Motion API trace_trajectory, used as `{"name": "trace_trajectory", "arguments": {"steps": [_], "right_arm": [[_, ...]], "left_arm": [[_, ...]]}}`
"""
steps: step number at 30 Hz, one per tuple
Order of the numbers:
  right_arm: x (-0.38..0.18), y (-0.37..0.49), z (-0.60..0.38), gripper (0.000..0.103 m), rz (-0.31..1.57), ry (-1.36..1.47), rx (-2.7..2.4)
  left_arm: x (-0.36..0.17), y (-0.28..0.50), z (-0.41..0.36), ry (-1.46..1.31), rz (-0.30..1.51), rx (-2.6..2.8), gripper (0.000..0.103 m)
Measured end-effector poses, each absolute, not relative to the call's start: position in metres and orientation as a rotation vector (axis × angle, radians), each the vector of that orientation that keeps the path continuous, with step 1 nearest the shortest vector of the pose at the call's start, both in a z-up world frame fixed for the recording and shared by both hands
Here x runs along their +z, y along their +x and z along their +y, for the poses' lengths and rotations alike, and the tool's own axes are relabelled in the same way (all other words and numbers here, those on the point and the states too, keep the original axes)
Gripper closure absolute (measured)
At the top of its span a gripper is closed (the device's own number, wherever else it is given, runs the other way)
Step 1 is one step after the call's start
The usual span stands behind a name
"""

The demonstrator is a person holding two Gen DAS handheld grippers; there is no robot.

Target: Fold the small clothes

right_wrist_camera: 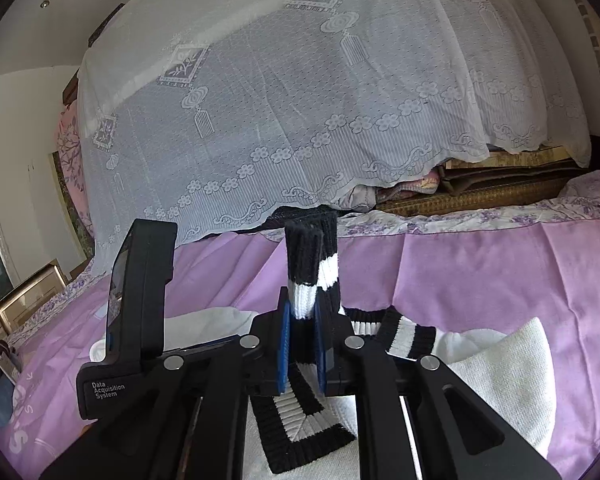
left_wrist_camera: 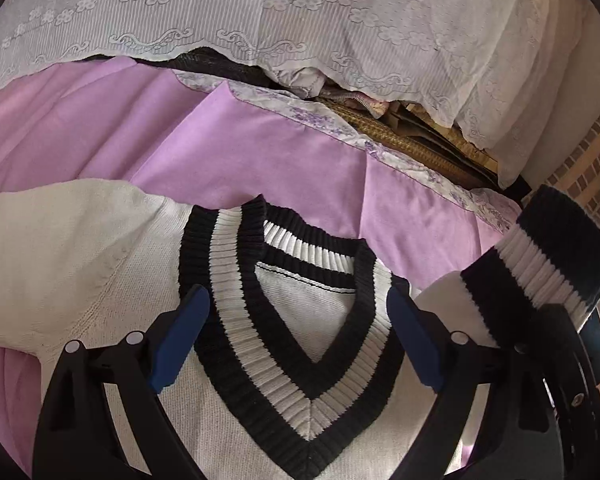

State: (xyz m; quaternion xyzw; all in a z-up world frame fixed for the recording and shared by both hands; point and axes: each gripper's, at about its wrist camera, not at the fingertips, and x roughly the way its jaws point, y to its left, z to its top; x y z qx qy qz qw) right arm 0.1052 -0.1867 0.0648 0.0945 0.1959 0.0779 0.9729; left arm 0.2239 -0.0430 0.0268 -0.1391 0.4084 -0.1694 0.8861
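My left tool (left_wrist_camera: 296, 336) hangs wide apart over the white sweater (left_wrist_camera: 236, 412), which lies flat on the pink bed sheet (left_wrist_camera: 260, 140); its V-neck collar (left_wrist_camera: 284, 320) sits between the fingers, the point of the V aimed back at me. To the right, my right tool (right_wrist_camera: 303, 344) is clamped on the striped sleeve cuff (right_wrist_camera: 311, 264), lifted upright above the body. I judge the sleeve must fold leftward across the chest; the right tool is nearer.
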Motion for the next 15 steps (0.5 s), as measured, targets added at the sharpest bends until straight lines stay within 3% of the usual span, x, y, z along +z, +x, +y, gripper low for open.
{"name": "trace_trajectory", "arguments": {"steps": [15], "right_arm": [[0.035,0.144,-0.162,0.091,0.467,0.166,0.209]], "left_arm": [[-0.009,0.244,-0.013,-0.330,0.924,-0.244,0.016]]}}
